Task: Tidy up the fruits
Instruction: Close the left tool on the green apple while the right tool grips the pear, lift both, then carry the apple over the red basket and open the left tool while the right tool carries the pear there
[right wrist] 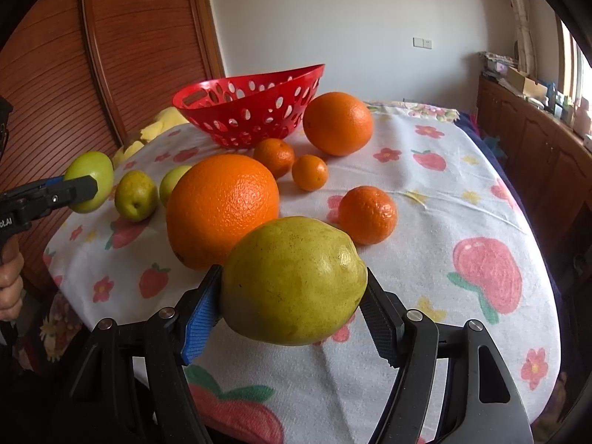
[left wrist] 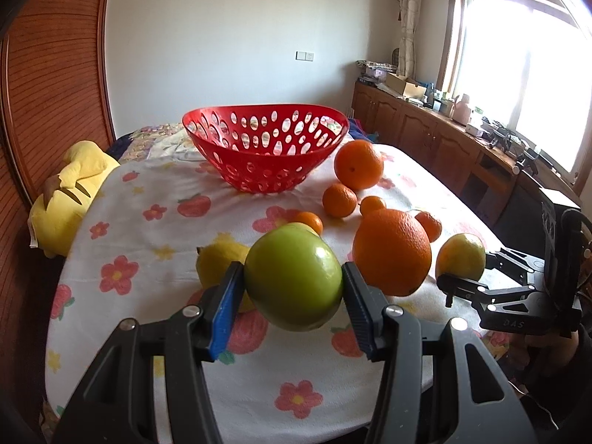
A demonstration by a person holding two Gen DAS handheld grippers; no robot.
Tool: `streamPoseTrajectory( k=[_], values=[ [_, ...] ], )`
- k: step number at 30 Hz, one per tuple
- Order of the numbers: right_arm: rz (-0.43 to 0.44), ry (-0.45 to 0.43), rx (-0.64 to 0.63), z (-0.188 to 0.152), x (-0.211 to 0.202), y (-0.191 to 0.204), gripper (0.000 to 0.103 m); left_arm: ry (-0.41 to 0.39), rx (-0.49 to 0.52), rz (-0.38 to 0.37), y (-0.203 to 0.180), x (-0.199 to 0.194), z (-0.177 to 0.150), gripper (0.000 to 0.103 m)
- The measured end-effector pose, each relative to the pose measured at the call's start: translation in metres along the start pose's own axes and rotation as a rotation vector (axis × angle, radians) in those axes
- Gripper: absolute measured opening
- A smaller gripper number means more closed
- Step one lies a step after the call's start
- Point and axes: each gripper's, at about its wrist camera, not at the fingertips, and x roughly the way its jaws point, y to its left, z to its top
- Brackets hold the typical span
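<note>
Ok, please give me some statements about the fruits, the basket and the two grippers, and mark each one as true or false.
1. The left gripper holds a green apple. True.
2. The red basket already contains two oranges. False: through its holes and over its rim no fruit shows inside; both large oranges rest on the cloth.
3. The right gripper is closed on a yellow-green pear. True.
4. The tablecloth is plain white. False: it carries printed flowers and strawberries.
5. A large orange sits directly behind the pear in the right wrist view. True.
6. The green apple rests on the tablecloth. False: it is held clear above it.
</note>
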Motion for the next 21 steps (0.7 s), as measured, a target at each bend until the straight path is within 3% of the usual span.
streamPoseTrajectory(
  k=[21],
  values=[
    [-0.002,-0.074,-0.062,0.039,-0.025,0.003,0.073,-0.069,0.030,0.027,0.013,-0.009,0.046,0.052]
  ],
)
